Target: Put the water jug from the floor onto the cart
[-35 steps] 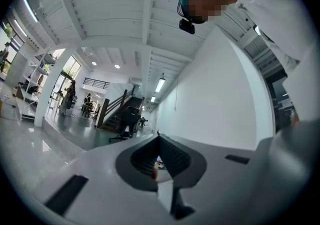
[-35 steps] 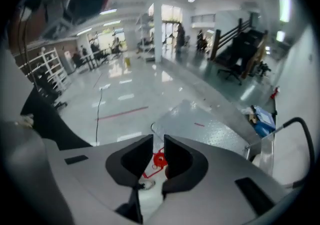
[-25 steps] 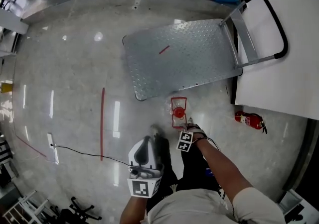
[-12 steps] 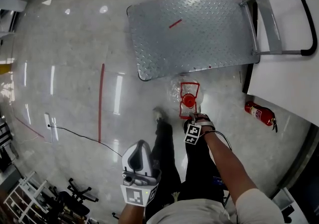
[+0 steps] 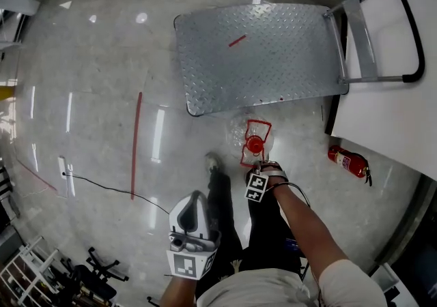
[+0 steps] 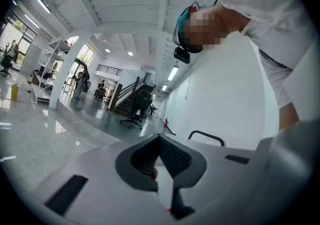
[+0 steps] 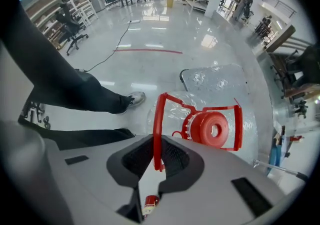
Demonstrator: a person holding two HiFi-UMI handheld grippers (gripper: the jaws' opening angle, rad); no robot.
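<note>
The clear water jug (image 5: 240, 134) stands on the floor just in front of the cart (image 5: 259, 53), a diamond-plate flatbed; its red cap (image 7: 210, 128) and red carry handle (image 7: 156, 119) face up. My right gripper (image 5: 259, 162) points straight down over the jug. Its jaws are closing, with the near bar of the handle between them and the pads against it. My left gripper (image 5: 198, 195) hangs level at the person's left side, shut and empty, with nothing but the hall ahead of it in the left gripper view (image 6: 160, 141).
The cart's black push handle (image 5: 410, 39) stands at its right end beside a white wall (image 5: 396, 114). A red fire extinguisher (image 5: 348, 161) lies right of the jug. The person's feet (image 5: 213, 161) are beside the jug. A black cable (image 5: 102, 186) and a red floor line (image 5: 135, 145) lie left.
My right gripper has sunk onto the jug's handle and its jaws have come together around it. The left gripper has dropped a little at the person's side.
</note>
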